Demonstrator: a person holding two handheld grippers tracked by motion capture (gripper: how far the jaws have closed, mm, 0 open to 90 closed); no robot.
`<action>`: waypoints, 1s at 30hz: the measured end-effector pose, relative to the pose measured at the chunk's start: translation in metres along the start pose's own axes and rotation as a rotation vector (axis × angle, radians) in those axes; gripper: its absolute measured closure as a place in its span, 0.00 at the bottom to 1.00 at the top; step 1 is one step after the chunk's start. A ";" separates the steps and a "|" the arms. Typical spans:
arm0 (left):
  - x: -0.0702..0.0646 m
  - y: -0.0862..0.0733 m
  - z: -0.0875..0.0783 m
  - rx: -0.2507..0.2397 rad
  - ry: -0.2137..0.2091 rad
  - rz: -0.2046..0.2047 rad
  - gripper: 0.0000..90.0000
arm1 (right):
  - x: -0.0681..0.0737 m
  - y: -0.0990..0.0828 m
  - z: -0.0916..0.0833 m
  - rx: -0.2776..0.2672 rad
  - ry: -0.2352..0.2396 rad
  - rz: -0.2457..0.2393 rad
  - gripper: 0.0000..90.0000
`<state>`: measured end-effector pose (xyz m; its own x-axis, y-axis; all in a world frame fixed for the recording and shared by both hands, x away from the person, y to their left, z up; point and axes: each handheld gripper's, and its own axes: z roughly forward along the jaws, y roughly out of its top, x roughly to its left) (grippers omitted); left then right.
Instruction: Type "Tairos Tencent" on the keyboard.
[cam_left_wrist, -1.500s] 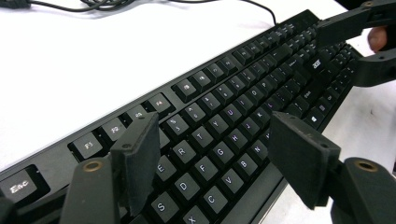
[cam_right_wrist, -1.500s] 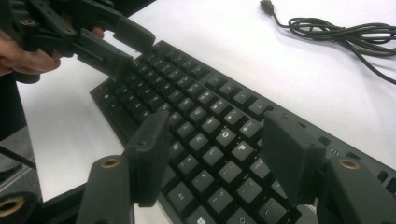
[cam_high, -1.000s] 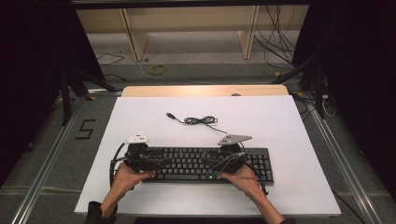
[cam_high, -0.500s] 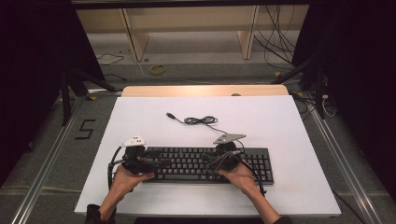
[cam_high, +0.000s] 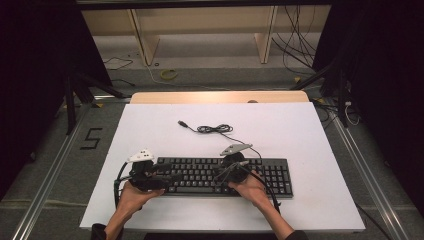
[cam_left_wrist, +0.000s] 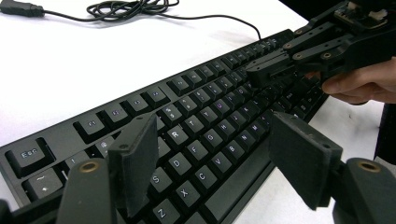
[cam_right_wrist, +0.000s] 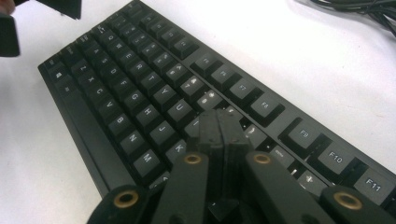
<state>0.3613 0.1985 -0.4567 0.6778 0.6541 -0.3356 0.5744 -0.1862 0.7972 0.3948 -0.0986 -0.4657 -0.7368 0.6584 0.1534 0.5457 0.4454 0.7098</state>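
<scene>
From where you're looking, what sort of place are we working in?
Probably a lab recording bay, not an office: a white table holding just a keyboard, dark curtains on both sides, and loose cables on the floor behind.

One keyboard (cam_high: 225, 176) lies on one white bench (cam_high: 310, 130). One cable (cam_high: 212, 129) runs from it, coiled once, ending in one plug (cam_high: 183, 123). Two tools are over the keys, left (cam_high: 167, 176) and right (cam_high: 220, 175), each held by one hand. On the floor behind lies perhaps one yellow ring (cam_high: 169, 74).
</scene>
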 end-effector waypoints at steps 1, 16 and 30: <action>0.000 0.000 0.000 -0.003 0.001 0.001 0.36 | 0.000 0.000 0.000 0.003 0.000 0.001 1.00; 0.001 -0.004 -0.003 -0.003 0.003 -0.002 0.36 | 0.000 -0.001 0.005 0.028 -0.002 0.004 1.00; 0.002 -0.004 -0.003 0.004 0.005 -0.003 0.36 | 0.000 -0.001 0.008 0.035 -0.009 -0.003 1.00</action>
<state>0.3587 0.2025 -0.4588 0.6742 0.6580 -0.3353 0.5777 -0.1871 0.7945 0.3977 -0.0944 -0.4722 -0.7348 0.6625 0.1455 0.5575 0.4678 0.6859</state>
